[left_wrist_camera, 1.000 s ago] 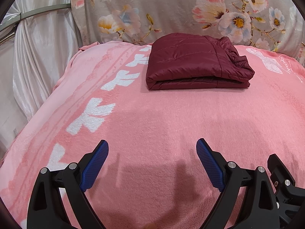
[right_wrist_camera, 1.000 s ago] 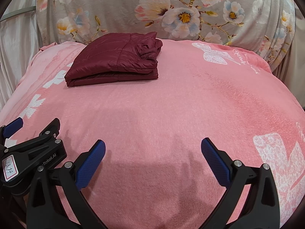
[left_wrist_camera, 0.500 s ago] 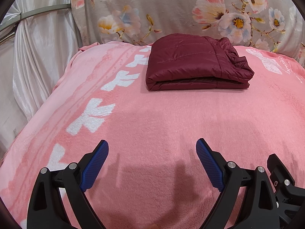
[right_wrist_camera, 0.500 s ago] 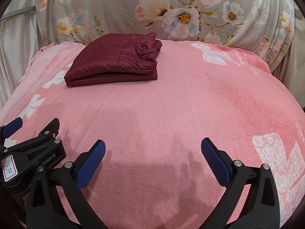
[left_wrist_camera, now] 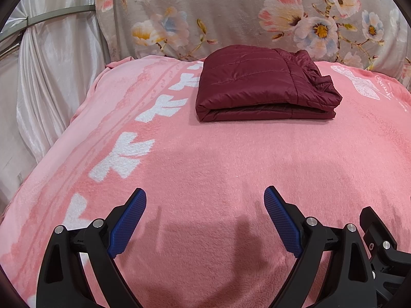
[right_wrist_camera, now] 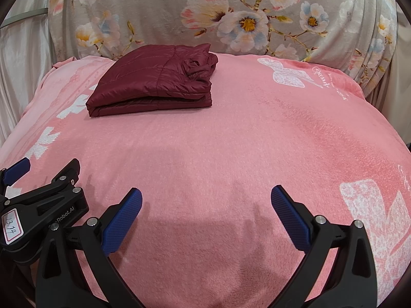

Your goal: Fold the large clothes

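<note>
Maroon quilted jacket (left_wrist_camera: 264,82) lies folded flat on the pink blanket (left_wrist_camera: 205,159) near its far edge, left of centre, just before the floral cloth (left_wrist_camera: 231,12). Both hand-held grippers — left (left_wrist_camera: 205,205) and right (right_wrist_camera: 206,205) — hover side by side above the near edge, jaws spread wide, holding nothing, well apart from the jacket.

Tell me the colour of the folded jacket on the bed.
Dark maroon folded jacket, quilted; clearest in the left wrist view.

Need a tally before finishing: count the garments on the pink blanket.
1. A folded maroon quilted jacket lies at the far end of the pink blanket, near the floral backdrop. Nothing else shows; layers beneath it stay hidden.
</note>
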Demonstrator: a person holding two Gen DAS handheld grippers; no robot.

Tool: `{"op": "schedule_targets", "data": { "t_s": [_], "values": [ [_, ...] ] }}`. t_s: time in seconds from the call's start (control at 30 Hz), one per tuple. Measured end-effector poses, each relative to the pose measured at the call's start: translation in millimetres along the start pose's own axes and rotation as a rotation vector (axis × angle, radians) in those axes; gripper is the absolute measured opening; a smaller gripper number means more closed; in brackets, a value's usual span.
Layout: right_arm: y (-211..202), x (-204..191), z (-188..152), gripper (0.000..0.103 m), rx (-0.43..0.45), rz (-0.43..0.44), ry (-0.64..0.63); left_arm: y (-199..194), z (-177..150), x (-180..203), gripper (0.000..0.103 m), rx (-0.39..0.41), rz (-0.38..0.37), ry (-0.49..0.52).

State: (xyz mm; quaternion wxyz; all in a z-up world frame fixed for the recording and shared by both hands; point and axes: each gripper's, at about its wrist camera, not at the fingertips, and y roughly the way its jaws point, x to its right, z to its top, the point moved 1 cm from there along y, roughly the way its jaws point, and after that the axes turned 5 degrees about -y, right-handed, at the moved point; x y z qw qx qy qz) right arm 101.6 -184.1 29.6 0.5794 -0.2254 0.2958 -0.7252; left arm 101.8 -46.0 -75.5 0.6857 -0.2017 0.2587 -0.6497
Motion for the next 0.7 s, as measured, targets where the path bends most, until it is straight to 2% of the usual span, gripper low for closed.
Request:
{"op": "schedule_targets", "data": {
  "t_s": [0.37, 0.57, 0.7],
  "values": [
    [0.0, -0.5, -0.2, 0.098, 0.0, 0.0, -0.001, -0.6, -0.4, 0.9, 0.088, 0.0, 0.003, -0.002],
    [0.1, 1.7, 0.1, 0.098, -0.003, -0.012, -0.004, 0.1, 2.6, 4.7, 0.082, 0.003, 0.001, 0.012],
    [0.0, 4.1, 0.8, 0.098, -0.002, -0.016, -0.005, 1.1, 4.0, 6.1, 0.081, 0.004, 0.003, 0.015]
  ]
}}
